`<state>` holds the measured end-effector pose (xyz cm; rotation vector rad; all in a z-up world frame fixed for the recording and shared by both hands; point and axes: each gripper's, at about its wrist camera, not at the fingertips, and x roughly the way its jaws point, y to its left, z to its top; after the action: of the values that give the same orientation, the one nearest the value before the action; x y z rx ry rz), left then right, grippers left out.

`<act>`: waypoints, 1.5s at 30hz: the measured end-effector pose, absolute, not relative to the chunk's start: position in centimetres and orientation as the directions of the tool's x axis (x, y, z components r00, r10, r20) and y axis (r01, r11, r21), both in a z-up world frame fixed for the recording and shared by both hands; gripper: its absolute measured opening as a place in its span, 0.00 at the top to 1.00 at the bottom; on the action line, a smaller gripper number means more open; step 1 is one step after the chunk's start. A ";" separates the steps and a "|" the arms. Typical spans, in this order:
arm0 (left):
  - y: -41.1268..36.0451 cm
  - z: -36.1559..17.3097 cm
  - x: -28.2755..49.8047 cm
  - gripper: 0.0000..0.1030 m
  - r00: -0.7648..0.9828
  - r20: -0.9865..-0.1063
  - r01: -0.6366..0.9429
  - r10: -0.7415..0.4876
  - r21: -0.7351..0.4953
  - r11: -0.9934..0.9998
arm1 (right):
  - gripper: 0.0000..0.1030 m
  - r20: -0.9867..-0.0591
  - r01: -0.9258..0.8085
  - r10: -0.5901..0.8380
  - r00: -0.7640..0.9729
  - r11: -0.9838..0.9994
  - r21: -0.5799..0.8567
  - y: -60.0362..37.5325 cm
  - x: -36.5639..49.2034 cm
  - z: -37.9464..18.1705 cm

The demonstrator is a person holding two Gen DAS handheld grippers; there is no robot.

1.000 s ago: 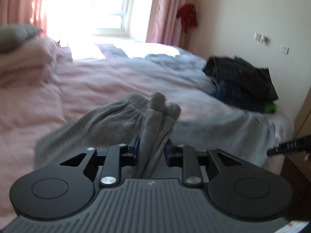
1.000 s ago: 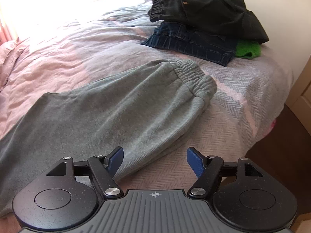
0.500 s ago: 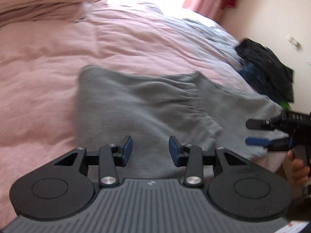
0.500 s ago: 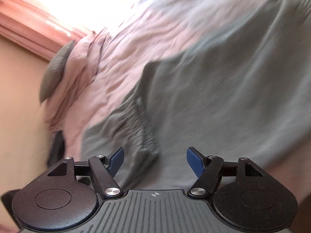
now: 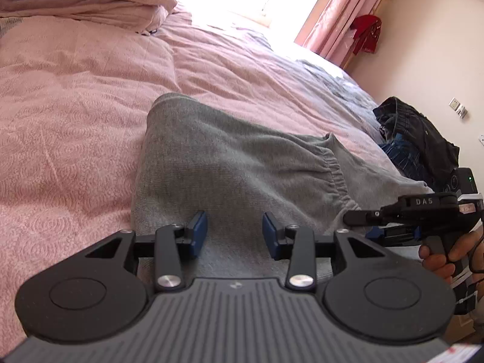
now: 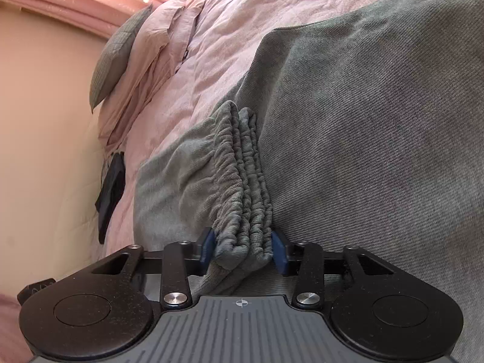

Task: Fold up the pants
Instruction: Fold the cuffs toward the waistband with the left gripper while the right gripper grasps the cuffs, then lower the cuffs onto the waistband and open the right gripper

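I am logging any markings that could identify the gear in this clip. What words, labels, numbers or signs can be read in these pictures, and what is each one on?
"DAS": raised letters on the side of the right gripper, seen from the left wrist view.
A small label on the same device: too blurred to read.
A white and red sticker at the lower right corner of the left wrist view: unreadable.
Nothing else carries readable text.

The right gripper [image 6: 242,249] has its blue fingers [image 6: 208,248] pinched on the bunched elastic waistband [image 6: 242,187] of the grey pants [image 6: 378,121], which lie folded over on the pink bed [image 6: 236,30]. Pillows [image 6: 145,54] (one grey, the rest pink) are stacked at the bed's far edge, beside a beige wall [image 6: 45,121].
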<state>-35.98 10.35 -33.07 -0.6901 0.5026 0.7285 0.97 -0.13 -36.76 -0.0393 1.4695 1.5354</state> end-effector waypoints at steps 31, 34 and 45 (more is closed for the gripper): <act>10.1 -30.3 -33.1 0.75 0.523 -0.645 -0.806 0.558 -0.161 0.570 | 0.66 -0.608 -0.936 0.794 -0.016 0.202 0.290 -7.2 -3.4 -30.4; 12.5 -29.8 -31.8 0.75 0.514 -0.632 -0.818 0.580 -0.160 0.552 | 0.67 -0.519 -0.974 0.853 0.061 0.164 0.154 -5.6 -4.7 -29.1; 18.4 -34.4 -29.5 0.77 0.455 -0.700 -0.870 0.550 -0.216 0.444 | 0.93 -0.623 -0.994 0.778 0.082 0.105 0.001 -0.5 -5.6 -34.3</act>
<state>-29.54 18.44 -34.36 -0.6159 0.5948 0.9473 -5.63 -0.47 -34.28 -0.4902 0.5472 1.4058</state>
